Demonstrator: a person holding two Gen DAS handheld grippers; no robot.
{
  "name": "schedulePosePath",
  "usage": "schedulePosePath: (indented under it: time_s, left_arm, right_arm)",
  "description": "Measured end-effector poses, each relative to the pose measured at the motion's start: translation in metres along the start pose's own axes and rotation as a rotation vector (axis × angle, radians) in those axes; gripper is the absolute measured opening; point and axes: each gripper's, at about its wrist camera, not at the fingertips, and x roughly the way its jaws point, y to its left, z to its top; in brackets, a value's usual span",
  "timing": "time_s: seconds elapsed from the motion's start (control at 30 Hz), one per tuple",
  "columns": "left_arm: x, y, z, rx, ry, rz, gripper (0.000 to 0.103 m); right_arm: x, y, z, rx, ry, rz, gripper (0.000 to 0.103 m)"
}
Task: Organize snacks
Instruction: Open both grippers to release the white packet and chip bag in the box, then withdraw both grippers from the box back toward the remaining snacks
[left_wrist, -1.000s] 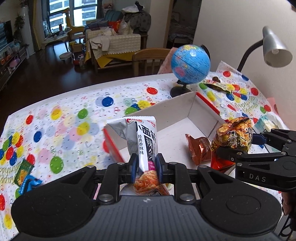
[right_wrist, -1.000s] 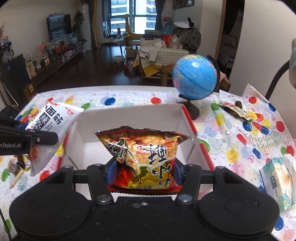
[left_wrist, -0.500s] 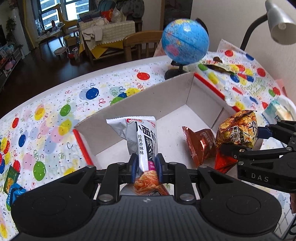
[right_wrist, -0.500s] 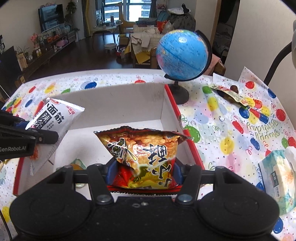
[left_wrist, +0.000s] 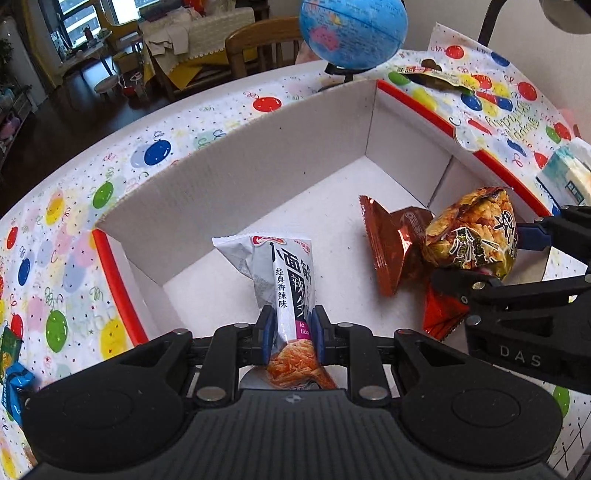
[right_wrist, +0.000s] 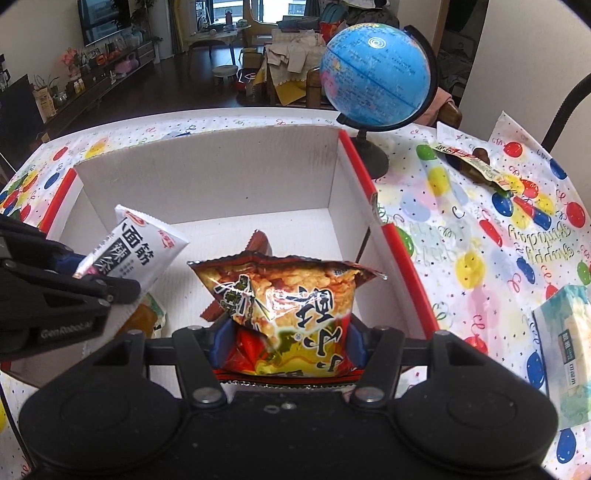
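Snack packs both hang over the box (left_wrist: 258, 140): left gripper (left_wrist: 290, 334) jaws pinch the white pack (left_wrist: 284, 280), right gripper (right_wrist: 288, 343) jaws clamp the orange pack (right_wrist: 291, 295) — just drop straight down.

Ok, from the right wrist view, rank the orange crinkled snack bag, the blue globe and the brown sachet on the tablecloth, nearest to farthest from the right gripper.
1. Orange crinkled snack bag: clamped in the jaws of the right gripper, over the white cardboard box.
2. Brown sachet: on the tablecloth, far right.
3. Blue globe: behind the box's far right corner.
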Motion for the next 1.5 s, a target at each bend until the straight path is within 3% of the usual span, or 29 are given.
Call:
schedulePosePath:
  time_s: [0.3, 0.43, 0.47, 0.57, 0.6, 1.0, 1.5]
  left_arm:
    - [-0.007, 0.000, -0.003, -0.016, -0.020, -0.003, 0.024]
    - [-0.019, 0.002, -0.005, -0.027, -0.047, -0.021, 0.028]
    - [-0.022, 0.003, -0.006, -0.030, -0.054, -0.025, 0.031]
    - [-0.034, 0.005, -0.009, -0.036, -0.087, -0.026, 0.059]
    - [-0.039, 0.005, -0.010, -0.038, -0.104, -0.026, 0.063]
    - [-0.086, 0.024, -0.025, -0.099, -0.182, -0.035, 0.063]
    - [-0.135, 0.058, -0.056, -0.183, -0.268, -0.041, 0.079]
  right_arm:
    - [-0.007, -0.003, -0.003, 0.019, -0.017, 0.017, 0.064]
    - [-0.018, -0.003, -0.004, 0.024, -0.040, 0.028, 0.074]
    - [-0.021, -0.002, -0.004, 0.020, -0.047, 0.031, 0.074]
    - [-0.031, -0.001, -0.004, 0.012, -0.069, 0.035, 0.077]
    - [-0.035, 0.000, -0.004, 0.011, -0.078, 0.035, 0.078]
    - [-0.081, 0.010, -0.003, -0.002, -0.176, 0.067, 0.090]
    - [-0.110, 0.041, 0.002, 0.004, -0.290, 0.169, 0.102]
